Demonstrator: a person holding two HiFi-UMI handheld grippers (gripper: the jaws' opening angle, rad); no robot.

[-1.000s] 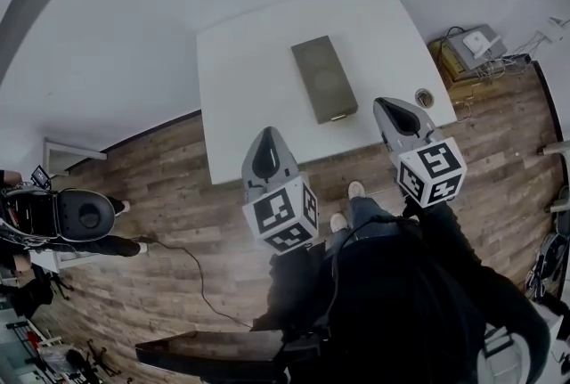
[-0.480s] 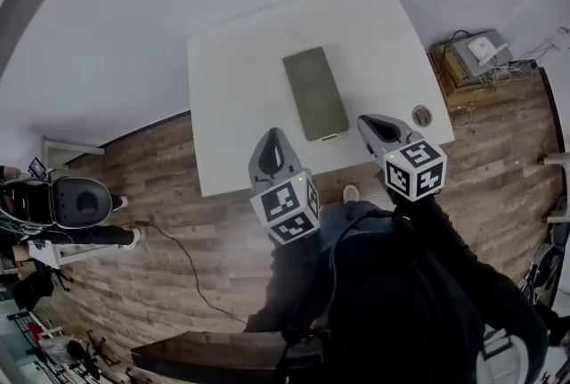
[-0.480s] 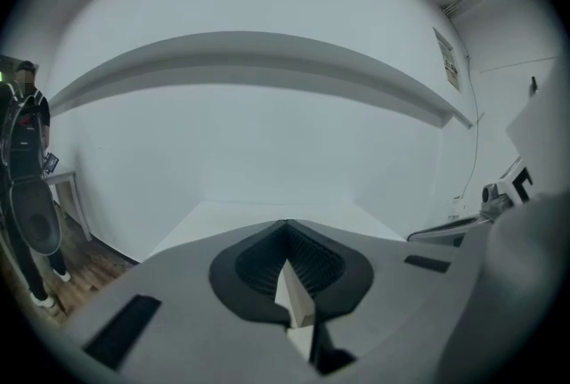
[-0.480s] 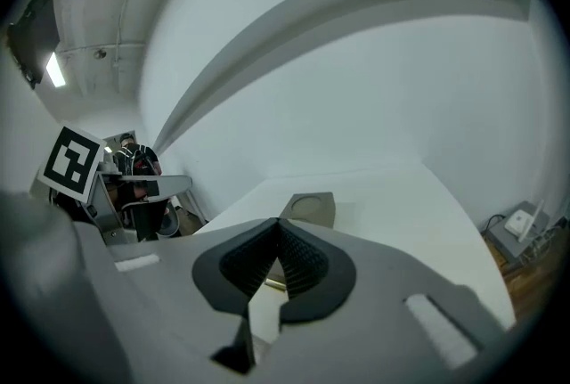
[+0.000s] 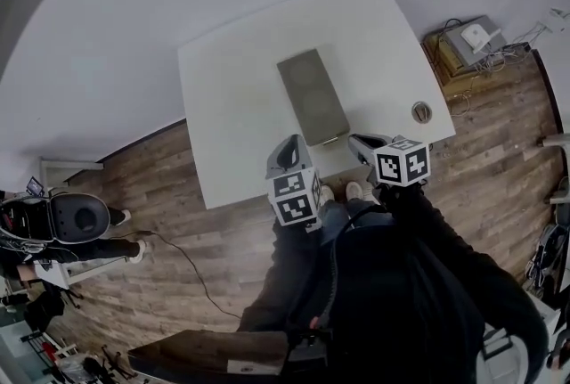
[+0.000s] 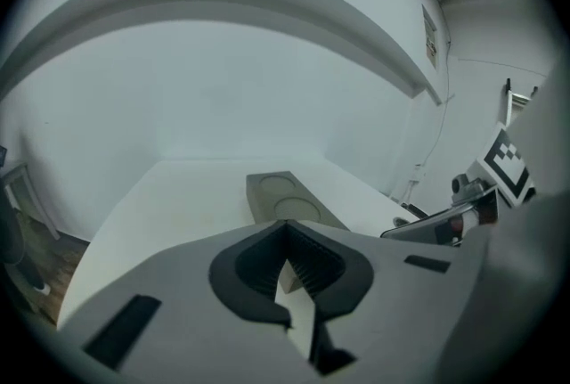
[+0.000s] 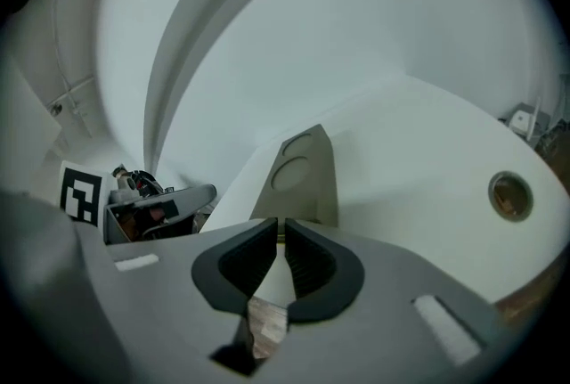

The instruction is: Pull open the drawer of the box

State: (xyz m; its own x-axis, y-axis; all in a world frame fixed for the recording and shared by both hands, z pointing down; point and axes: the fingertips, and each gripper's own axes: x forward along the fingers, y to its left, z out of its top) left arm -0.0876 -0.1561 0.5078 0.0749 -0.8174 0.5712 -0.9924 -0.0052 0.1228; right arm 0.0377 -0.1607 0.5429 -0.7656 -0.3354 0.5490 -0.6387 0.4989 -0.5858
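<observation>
A long olive-grey box [image 5: 312, 95] lies on the white table [image 5: 232, 106], its short near end [image 5: 331, 140] facing me. Two round recesses mark its top [image 6: 285, 200], also visible in the right gripper view on the box [image 7: 303, 173]. My left gripper [image 5: 289, 144] hovers at the table's near edge, just left of that end. My right gripper [image 5: 356, 142] hovers just right of it. Neither touches the box. The left gripper [image 6: 285, 231] has its jaws together on nothing. The right gripper [image 7: 280, 226] shows only a thin slit between its pads, with nothing held.
A small round object [image 5: 421, 112] sits near the table's right front corner, also in the right gripper view [image 7: 509, 194]. Wooden floor surrounds the table. Boxes and cables [image 5: 472, 44] lie on the floor at the right. A seated person [image 5: 71, 222] is far left.
Both grippers have moved forward and closer together, from over the floor to the table's near edge beside the box's near end. The box has not moved.
</observation>
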